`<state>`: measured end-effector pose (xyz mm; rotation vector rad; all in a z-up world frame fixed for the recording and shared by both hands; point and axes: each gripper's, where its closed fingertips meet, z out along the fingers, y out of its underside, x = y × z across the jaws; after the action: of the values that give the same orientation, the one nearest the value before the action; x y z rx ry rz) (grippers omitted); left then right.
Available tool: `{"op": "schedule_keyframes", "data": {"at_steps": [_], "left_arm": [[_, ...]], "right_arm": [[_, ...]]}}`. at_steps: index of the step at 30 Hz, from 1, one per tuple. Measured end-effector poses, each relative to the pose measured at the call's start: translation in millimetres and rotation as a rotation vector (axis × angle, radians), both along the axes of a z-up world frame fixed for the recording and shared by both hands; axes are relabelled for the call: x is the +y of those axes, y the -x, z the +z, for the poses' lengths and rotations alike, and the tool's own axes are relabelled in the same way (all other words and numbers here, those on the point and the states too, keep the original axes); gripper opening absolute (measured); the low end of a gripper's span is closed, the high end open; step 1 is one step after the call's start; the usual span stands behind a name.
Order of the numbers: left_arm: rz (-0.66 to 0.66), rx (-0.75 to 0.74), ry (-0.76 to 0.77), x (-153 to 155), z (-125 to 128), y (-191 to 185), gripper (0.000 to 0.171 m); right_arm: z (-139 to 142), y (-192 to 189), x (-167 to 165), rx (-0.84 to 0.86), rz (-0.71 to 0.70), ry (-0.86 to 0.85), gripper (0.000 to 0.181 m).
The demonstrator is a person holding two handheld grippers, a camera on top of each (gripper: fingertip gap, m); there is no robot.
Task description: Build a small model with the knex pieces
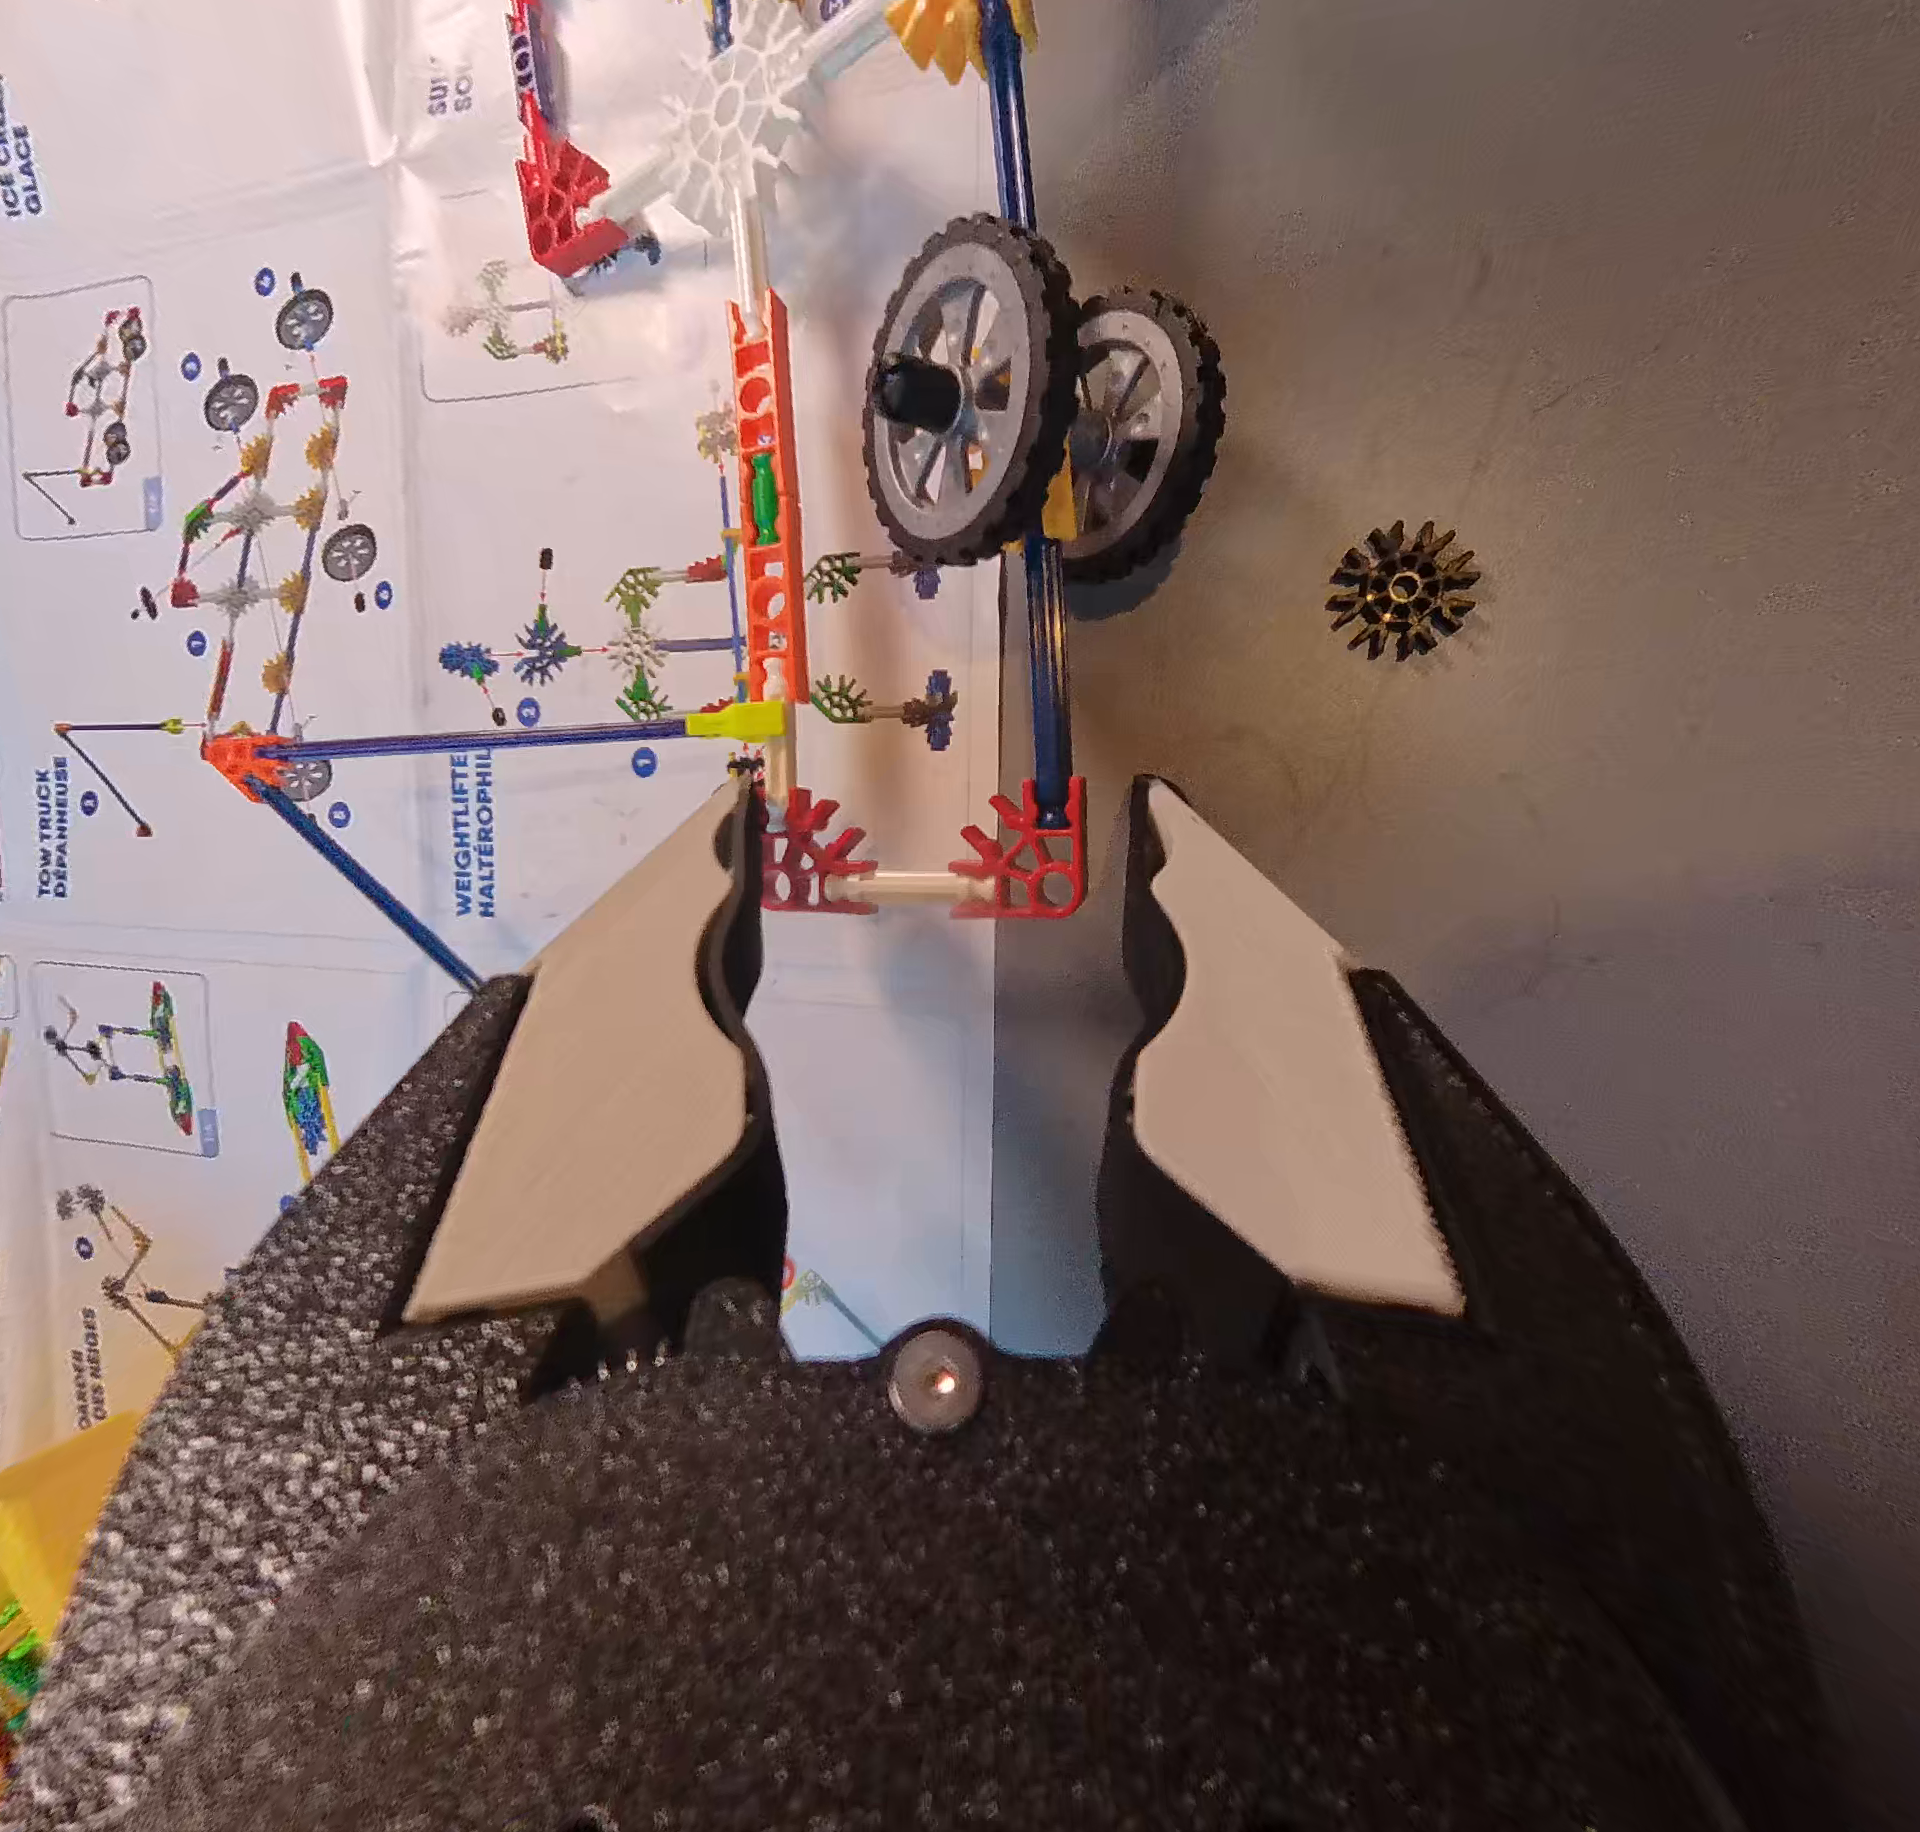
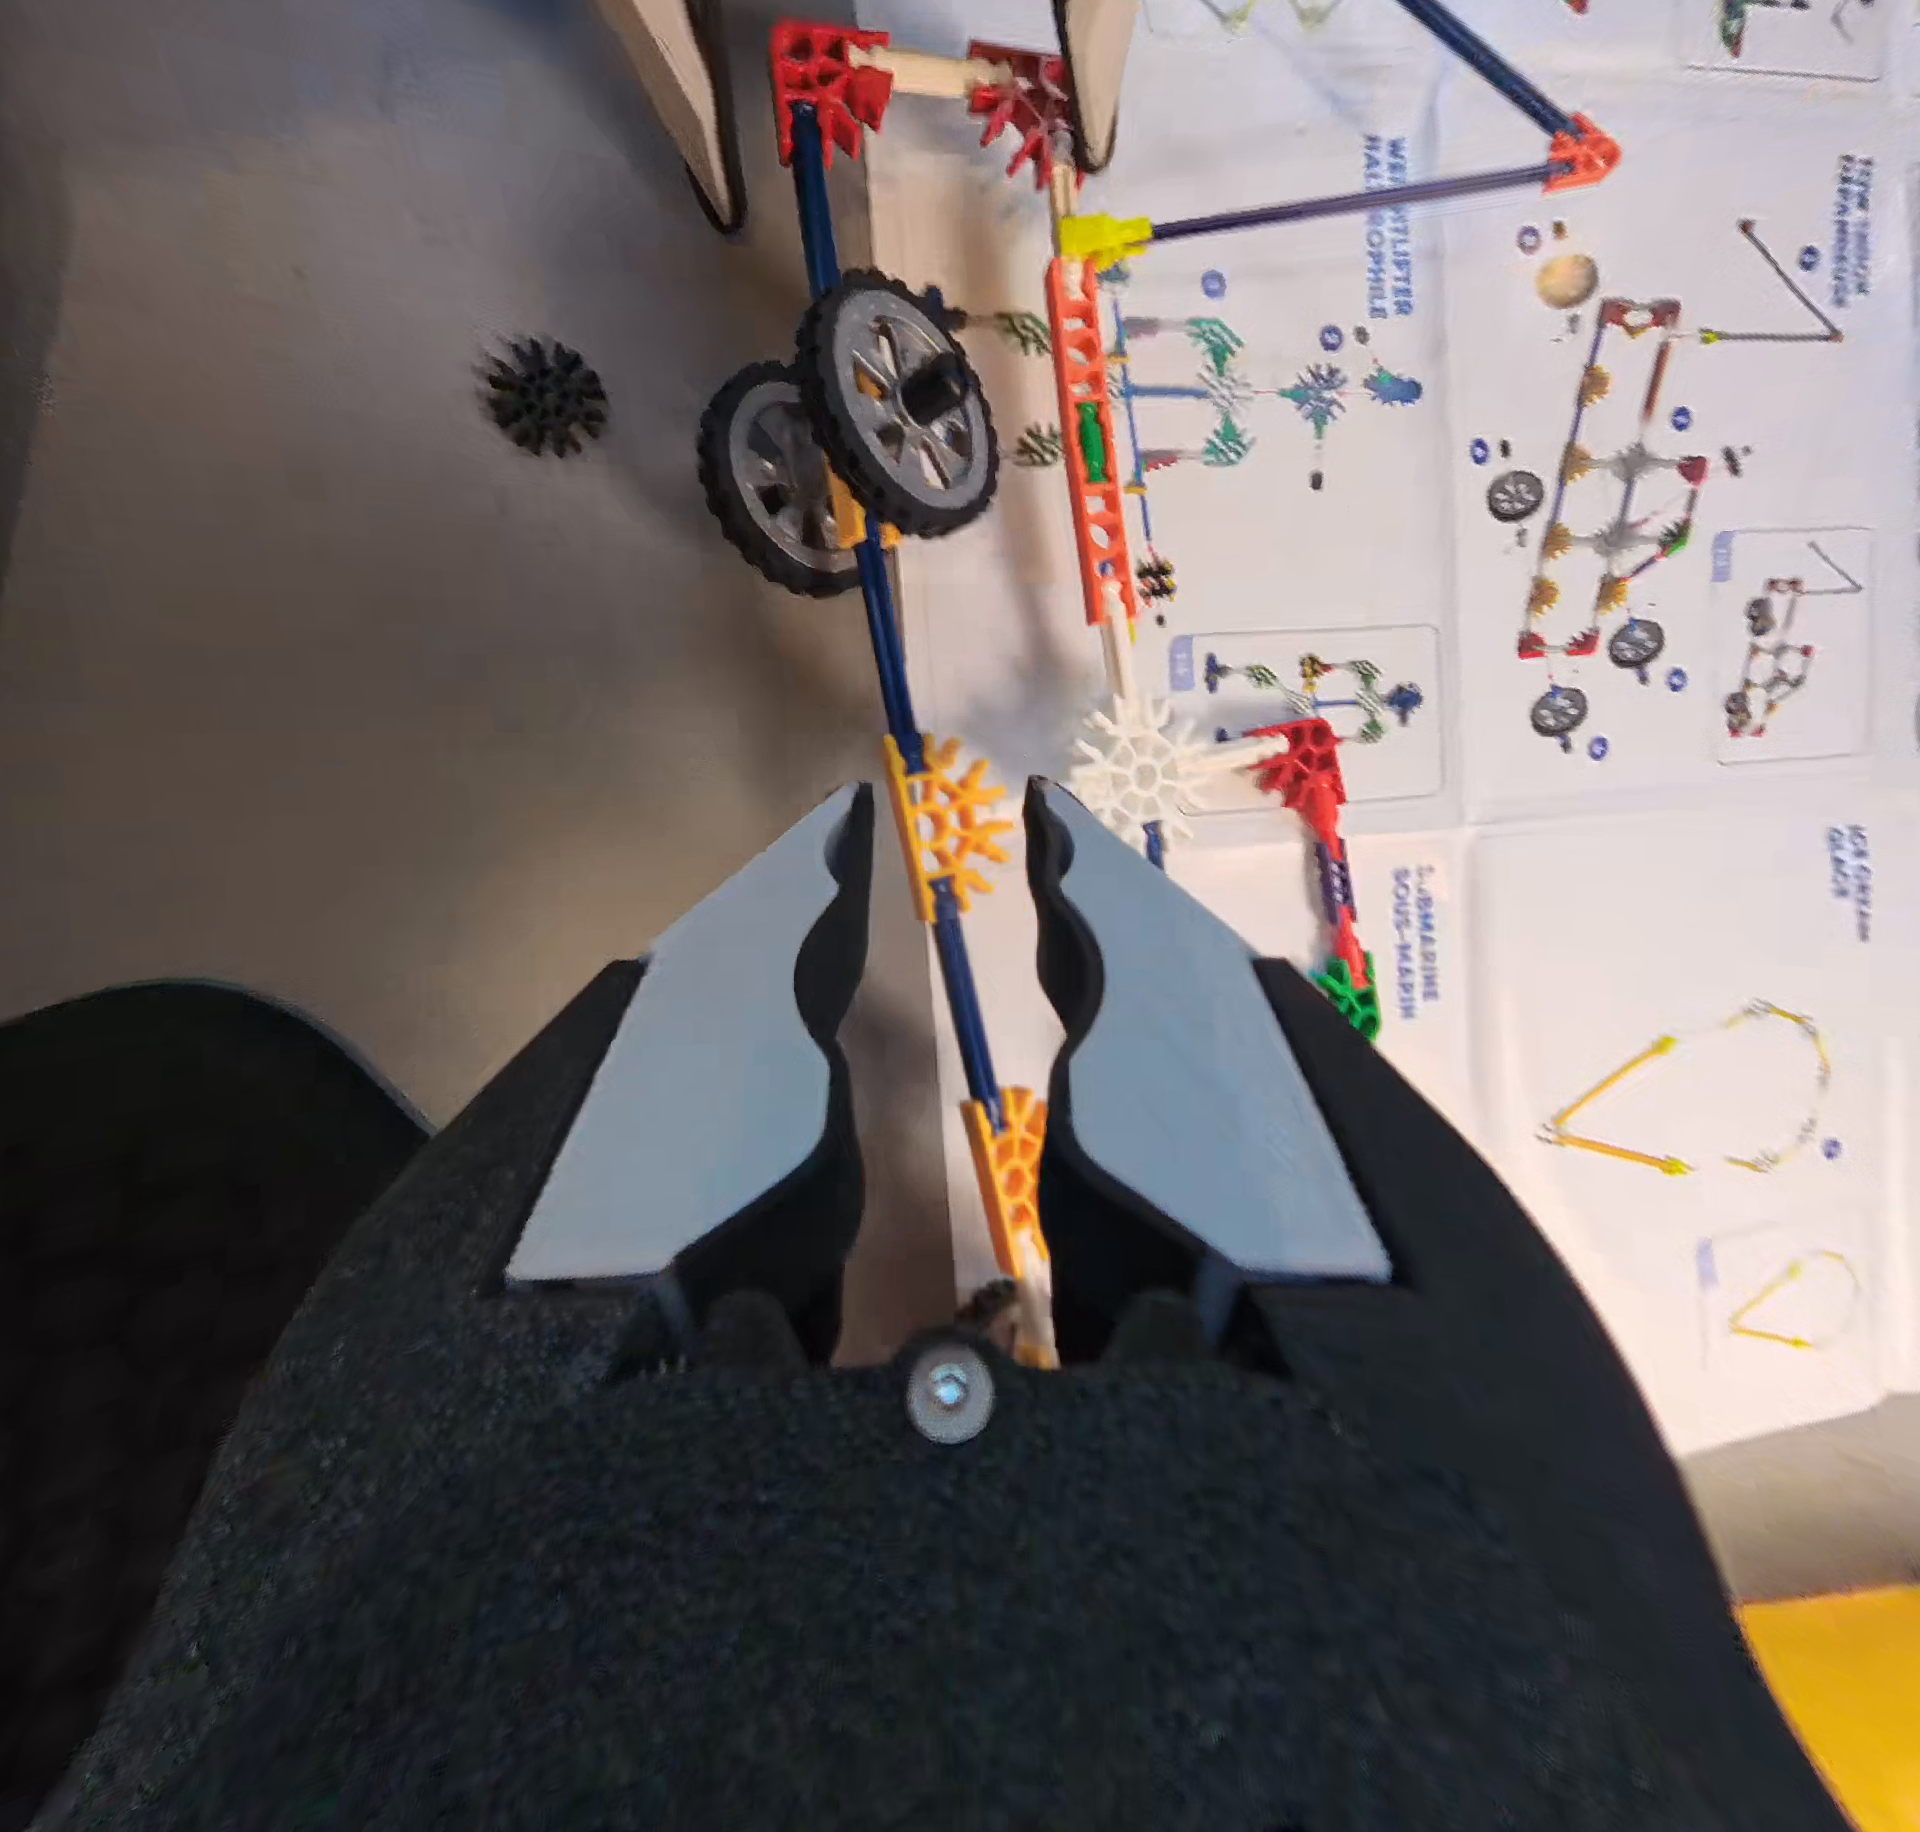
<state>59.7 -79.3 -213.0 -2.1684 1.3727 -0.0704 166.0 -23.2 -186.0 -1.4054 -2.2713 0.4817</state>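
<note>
A rod-and-connector toy frame lies half on the instruction sheet (image 1: 312, 172), half on the grey table (image 1: 1558, 224). It has two black wheels (image 1: 971, 400), an orange panel (image 1: 769, 494) and a white snowflake connector (image 1: 732, 115). My left gripper (image 1: 940, 826) is open, its jaws flanking the red connectors (image 1: 1023, 863) at the frame's near end; the left jaw is close beside one. Its fingers (image 2: 686, 68) show at the top of the right wrist view. My right gripper (image 2: 948, 806) is narrowly open around the yellow connector (image 2: 945, 826) on the blue rod (image 2: 966, 993).
A loose black connector (image 1: 1403, 589) lies on the bare table right of the wheels; it also shows in the right wrist view (image 2: 545, 395). A yellow bin corner (image 2: 1829, 1699) sits at the sheet's edge. A red and green assembly (image 2: 1330, 868) lies on the sheet (image 2: 1610, 899). There is about 12 cm between the tips of the two grippers.
</note>
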Motion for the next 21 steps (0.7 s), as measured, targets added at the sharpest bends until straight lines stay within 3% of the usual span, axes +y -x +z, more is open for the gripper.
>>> {"op": "schedule_keyframes", "data": {"at_steps": [3, 6, 10, 12, 21], "left_arm": [[-0.016, 0.045, -0.027, 3, 0, 5, 0.061], [-0.037, 0.078, -0.048, 2, -1, 7, 0.053], [-0.002, 0.020, -0.016, -1, 0, 8, 0.046], [0.009, -0.032, 0.020, -4, 2, 8, 0.021], [0.096, -0.168, 0.141, -10, 2, 9, 0.021]], "right_arm": [[-11, -14, 16, -0.050, -0.020, -0.037, 0.030], [-21, -21, 13, -0.057, 0.018, -0.108, 0.014], [-20, -16, 10, 0.055, 0.000, -0.260, 0.007], [-18, -13, 12, 0.130, -0.045, -0.332, 0.004], [-10, -8, 15, 0.281, -0.164, -0.562, 0.004]]}}
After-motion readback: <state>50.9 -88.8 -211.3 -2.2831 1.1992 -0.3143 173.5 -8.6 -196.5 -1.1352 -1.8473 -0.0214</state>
